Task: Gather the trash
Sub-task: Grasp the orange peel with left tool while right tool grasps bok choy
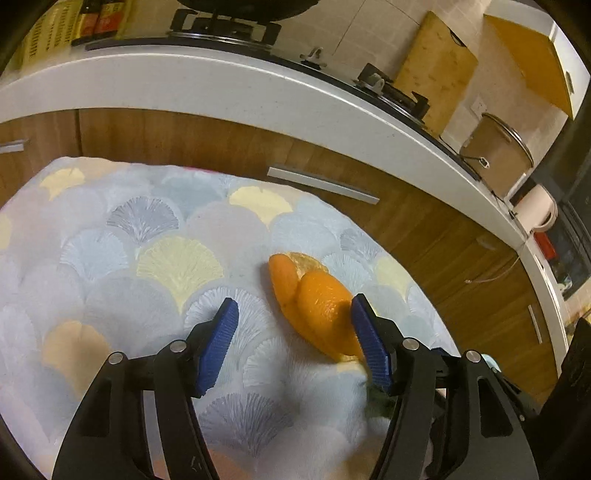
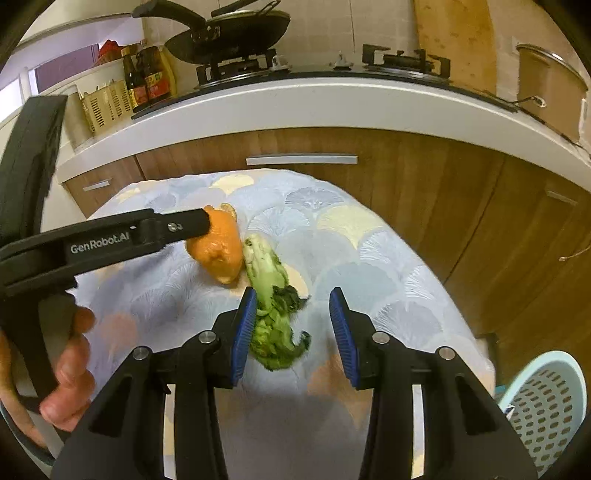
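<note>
An orange peel [image 1: 314, 306] lies on the patterned cloth [image 1: 147, 258]. My left gripper [image 1: 293, 314] is open, low over the cloth; the peel sits between its blue pads, against the right pad [image 1: 369, 347]. In the right wrist view the peel [image 2: 218, 247] lies beside a green leafy vegetable scrap [image 2: 271, 314], and the left gripper's finger [image 2: 177, 225] reaches over the peel. My right gripper [image 2: 293, 325] is open around the vegetable scrap, which lies close to its left pad [image 2: 243, 332].
A light blue perforated basket [image 2: 546, 406] stands at the lower right beside the cloth. Behind are wooden cabinets [image 2: 424, 184], a white counter edge [image 2: 295, 107], a stove with a black wok [image 2: 236, 29], sauce bottles [image 2: 144, 77] and a pot [image 2: 550, 88].
</note>
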{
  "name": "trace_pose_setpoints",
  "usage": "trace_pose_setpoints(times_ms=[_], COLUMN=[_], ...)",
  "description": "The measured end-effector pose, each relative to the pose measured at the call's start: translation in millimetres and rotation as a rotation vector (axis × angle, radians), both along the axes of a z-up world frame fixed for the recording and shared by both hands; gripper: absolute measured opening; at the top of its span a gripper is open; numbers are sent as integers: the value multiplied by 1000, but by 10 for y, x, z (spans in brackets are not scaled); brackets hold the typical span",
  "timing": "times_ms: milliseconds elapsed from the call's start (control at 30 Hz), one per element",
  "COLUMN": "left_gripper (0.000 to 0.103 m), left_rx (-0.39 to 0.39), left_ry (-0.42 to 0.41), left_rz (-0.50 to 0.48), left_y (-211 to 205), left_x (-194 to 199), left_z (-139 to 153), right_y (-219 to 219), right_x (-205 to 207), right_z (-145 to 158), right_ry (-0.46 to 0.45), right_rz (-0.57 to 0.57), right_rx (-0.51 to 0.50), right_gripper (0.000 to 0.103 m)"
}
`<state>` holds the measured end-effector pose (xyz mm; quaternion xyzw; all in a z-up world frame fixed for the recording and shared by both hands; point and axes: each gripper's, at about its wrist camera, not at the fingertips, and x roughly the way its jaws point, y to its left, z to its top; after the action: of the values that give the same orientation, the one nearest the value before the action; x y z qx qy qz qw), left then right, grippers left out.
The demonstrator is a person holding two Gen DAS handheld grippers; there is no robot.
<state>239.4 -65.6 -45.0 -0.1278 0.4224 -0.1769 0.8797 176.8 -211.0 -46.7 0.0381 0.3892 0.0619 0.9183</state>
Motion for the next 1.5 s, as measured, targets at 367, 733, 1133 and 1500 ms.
trace_pose_setpoints(times_ms=[367,733,1133,1500], left_gripper=[61,36,23,23], left_rx=[33,46,-37,-53], left_ry=[14,0,-27,-105], left_rz=[-40,-85,-120,-192], left_y=[-201,-360,-247,-441], left_x=[31,-13,-473,-1067], left_z=[-104,-107,85,395], right_y=[109,-61,-324,-628], right_x=[9,-52,-441,-1147], right_z=[-80,-16,2,265], right_ry=[41,2,4,-56], right_rz=[36,-57,-134,-178], right_rx=[-36,-8,50,118], right_gripper=[19,15,14,8])
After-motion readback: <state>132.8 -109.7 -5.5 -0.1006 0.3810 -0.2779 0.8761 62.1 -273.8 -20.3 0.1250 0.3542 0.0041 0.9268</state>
